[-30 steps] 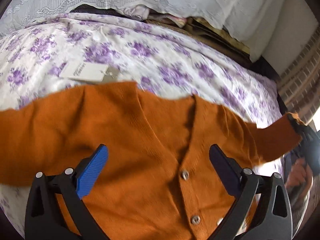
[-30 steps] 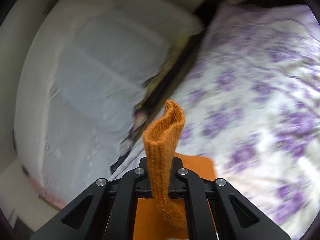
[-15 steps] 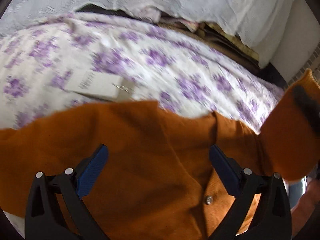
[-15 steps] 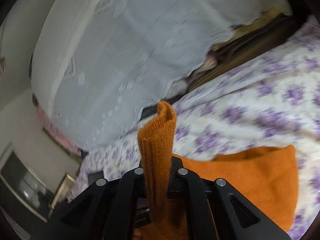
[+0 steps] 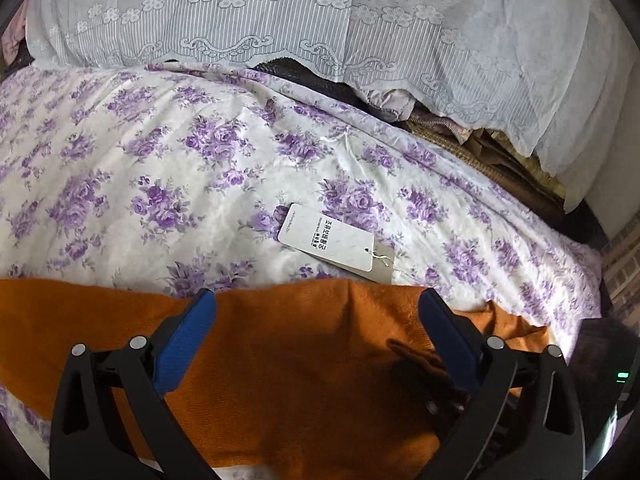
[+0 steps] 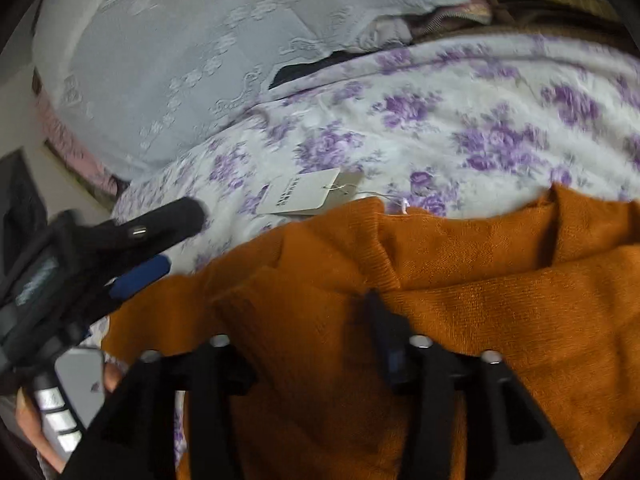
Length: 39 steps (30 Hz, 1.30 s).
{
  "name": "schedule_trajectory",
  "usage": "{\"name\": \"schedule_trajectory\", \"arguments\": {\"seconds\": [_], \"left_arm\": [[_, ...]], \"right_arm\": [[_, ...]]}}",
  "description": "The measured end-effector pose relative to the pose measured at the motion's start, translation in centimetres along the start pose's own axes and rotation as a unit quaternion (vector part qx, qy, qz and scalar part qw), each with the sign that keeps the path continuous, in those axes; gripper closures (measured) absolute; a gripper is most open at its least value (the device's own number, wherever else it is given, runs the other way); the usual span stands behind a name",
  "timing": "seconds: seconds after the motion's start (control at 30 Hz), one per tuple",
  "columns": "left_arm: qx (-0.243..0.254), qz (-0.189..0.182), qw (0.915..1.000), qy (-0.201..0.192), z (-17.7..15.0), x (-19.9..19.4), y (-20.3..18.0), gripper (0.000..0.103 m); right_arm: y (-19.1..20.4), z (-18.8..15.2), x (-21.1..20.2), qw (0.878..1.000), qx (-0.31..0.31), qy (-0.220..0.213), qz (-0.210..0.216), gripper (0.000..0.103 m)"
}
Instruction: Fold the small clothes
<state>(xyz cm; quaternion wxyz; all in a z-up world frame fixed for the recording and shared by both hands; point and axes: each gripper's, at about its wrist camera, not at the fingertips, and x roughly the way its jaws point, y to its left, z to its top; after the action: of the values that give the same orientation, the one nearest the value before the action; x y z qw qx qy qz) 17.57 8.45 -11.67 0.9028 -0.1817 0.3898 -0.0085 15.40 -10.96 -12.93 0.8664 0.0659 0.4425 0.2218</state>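
An orange knit cardigan (image 5: 288, 380) lies flat on the floral bedspread (image 5: 192, 168). My left gripper (image 5: 316, 320) hovers open over its upper edge, with nothing between the blue pads. In the right wrist view the cardigan (image 6: 500, 312) has one sleeve (image 6: 304, 308) folded across its body. My right gripper (image 6: 300, 332) stands over that sleeve with its jaws opening. The sleeve end lies slack between them and no pad presses on it. The left gripper (image 6: 168, 240) shows at the left of that view, open. A white paper tag (image 5: 328, 238) on a string rests just beyond the collar.
A white lace cover (image 5: 320, 20) drapes over a pile at the far edge of the bed. Brownish folded fabrics (image 5: 480, 148) stick out under it at the right. A hand (image 6: 28, 424) holds the left gripper's handle.
The right gripper swung in over the cardigan carrying the sleeve, laid it across the body and opened. The left gripper shifted toward the collar edge, so the tag is now ahead of it.
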Motion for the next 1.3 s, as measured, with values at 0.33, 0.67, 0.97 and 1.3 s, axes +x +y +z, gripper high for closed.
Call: {"name": "schedule_trajectory", "arguments": {"seconds": [0.33,0.67,0.97,1.3], "left_arm": [[0.027,-0.014,0.9995,0.000,-0.5,-0.9,-1.8,0.005],[0.170,-0.039,0.9776,0.117,-6.0,5.7,-7.6,0.004],[0.168,-0.041,0.9815,0.082,-5.4,3.5,-7.8,0.004],[0.208,-0.012,0.9722,0.106,-7.0,4.8,-9.0,0.005]], "right_arm": [[-2.3,-0.6,-9.9,0.996,-0.042,-0.079,0.006,0.032],[-20.2,-1.2,-8.9,0.971,0.221,-0.090,0.010,0.050],[-19.2,-2.3,-13.2,0.964,0.230,-0.117,0.067,0.042],[-17.6,-4.8,-11.8,0.975,0.202,-0.070,0.061,0.040]]}}
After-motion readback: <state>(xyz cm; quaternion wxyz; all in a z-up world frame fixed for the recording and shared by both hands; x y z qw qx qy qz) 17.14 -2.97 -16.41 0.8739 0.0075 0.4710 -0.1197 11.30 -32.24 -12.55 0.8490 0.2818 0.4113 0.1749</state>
